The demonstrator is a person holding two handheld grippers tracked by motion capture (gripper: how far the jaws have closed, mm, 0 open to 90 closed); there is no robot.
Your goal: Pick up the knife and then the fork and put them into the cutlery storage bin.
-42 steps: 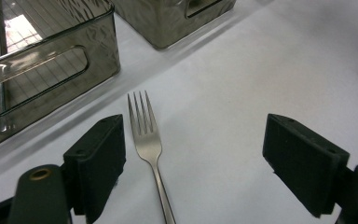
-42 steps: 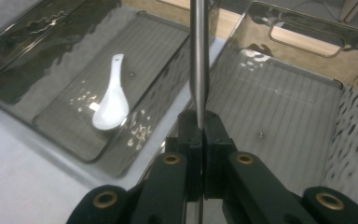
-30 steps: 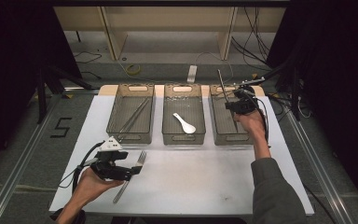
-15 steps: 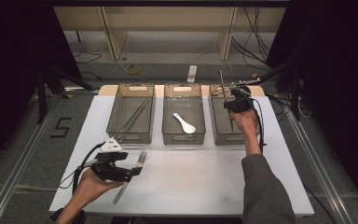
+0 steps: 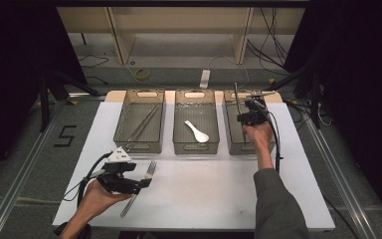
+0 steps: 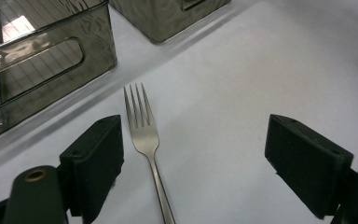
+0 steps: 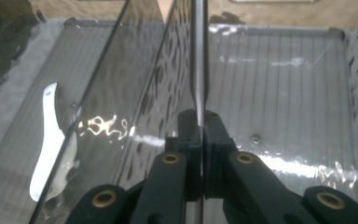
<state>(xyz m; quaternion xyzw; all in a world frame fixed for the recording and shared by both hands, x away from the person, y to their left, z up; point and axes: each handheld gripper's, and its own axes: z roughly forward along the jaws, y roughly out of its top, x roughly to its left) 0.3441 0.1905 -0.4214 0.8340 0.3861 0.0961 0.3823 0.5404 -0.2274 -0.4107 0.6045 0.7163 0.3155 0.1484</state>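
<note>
Left gripper (image 5: 146, 183): black body, grey three-cornered plate on top, black trailing cable, blocky black pads. Right gripper (image 7: 200, 122): black jaws, brass-coloured rivets. Grey sleeve (image 5: 278, 206) covered the right arm.

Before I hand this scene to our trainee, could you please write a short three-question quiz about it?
1. True or false: the left gripper is shut on the fork.
2. Which bin holds the white spoon: A left, B middle, C right?
3. What does the right gripper clamp?

Key: 1 false, its jaws stand open around the fork. 2 B, the middle bin. 3 A thin metal utensil, upright over the right bin.
</note>
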